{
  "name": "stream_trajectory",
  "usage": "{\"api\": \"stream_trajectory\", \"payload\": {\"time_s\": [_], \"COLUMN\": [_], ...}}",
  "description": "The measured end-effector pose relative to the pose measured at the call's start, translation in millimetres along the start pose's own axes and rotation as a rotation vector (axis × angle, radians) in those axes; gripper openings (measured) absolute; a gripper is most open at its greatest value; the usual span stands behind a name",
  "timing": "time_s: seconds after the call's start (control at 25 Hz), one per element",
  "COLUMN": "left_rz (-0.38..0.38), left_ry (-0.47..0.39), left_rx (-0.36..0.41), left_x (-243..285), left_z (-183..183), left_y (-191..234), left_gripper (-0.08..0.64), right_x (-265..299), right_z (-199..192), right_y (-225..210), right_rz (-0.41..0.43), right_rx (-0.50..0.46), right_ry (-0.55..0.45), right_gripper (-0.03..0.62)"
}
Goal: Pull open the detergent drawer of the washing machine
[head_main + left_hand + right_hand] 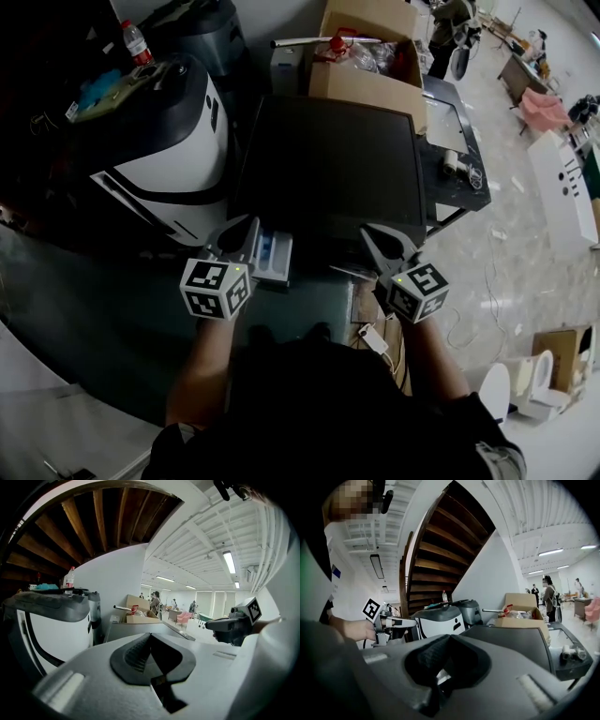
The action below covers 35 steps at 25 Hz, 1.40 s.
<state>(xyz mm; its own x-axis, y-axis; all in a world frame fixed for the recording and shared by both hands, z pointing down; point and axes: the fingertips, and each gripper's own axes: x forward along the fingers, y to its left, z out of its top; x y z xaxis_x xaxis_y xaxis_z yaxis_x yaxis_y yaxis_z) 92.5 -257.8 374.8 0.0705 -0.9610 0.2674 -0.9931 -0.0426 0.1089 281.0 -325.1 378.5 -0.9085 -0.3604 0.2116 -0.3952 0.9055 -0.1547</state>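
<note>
Nearest the person, the left gripper (247, 227) and the right gripper (368, 232) are held out side by side over the front edge of the washing machine (328, 169). In each gripper's own view the jaws are pressed together with nothing between them, and both look out level across the machine's dark top rather than down at its front.

Just beside the left gripper's tips, the detergent drawer (274, 259) sticks out from the front of the machine, white with a blue compartment showing, partly hidden by the gripper. Neither gripper holds it.

The pull looks done, or nearly so. If the drawer must come out further, a gripper has to spread its jaws, drop to the front lip and draw it straight toward the person.

Farther off, a cardboard box (367, 86) sits behind the machine, with a white and grey appliance (169, 141) on the left
</note>
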Motion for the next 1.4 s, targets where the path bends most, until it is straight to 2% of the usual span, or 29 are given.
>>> {"api": "stream_trajectory", "payload": {"time_s": [0.2, 0.44, 0.56, 0.88, 1.2, 1.4], "left_rz": [-0.006, 0.011, 0.035, 0.053, 0.050, 0.035], "left_ry": [-0.052, -0.114, -0.144, -0.150, -0.134, -0.100], "left_rx": [0.060, 0.111, 0.087, 0.082, 0.079, 0.074], "left_x": [-10, -11, -15, -24, -22, -26], "left_z": [28, 63, 68, 63, 61, 53], "left_y": [18, 34, 40, 53, 57, 54], "left_gripper": [0.011, 0.011, 0.011, 0.011, 0.011, 0.011], "right_x": [18, 28, 32, 32, 31, 33], "right_z": [42, 73, 76, 73, 64, 60], "right_y": [20, 33, 35, 34, 22, 26], "right_rz": [-0.007, -0.027, -0.030, -0.060, -0.089, -0.069], "right_rx": [-0.044, -0.081, -0.069, -0.080, -0.074, -0.088], "right_ry": [-0.093, -0.158, -0.170, -0.176, -0.143, -0.114], "right_gripper": [0.002, 0.002, 0.002, 0.002, 0.002, 0.002]}}
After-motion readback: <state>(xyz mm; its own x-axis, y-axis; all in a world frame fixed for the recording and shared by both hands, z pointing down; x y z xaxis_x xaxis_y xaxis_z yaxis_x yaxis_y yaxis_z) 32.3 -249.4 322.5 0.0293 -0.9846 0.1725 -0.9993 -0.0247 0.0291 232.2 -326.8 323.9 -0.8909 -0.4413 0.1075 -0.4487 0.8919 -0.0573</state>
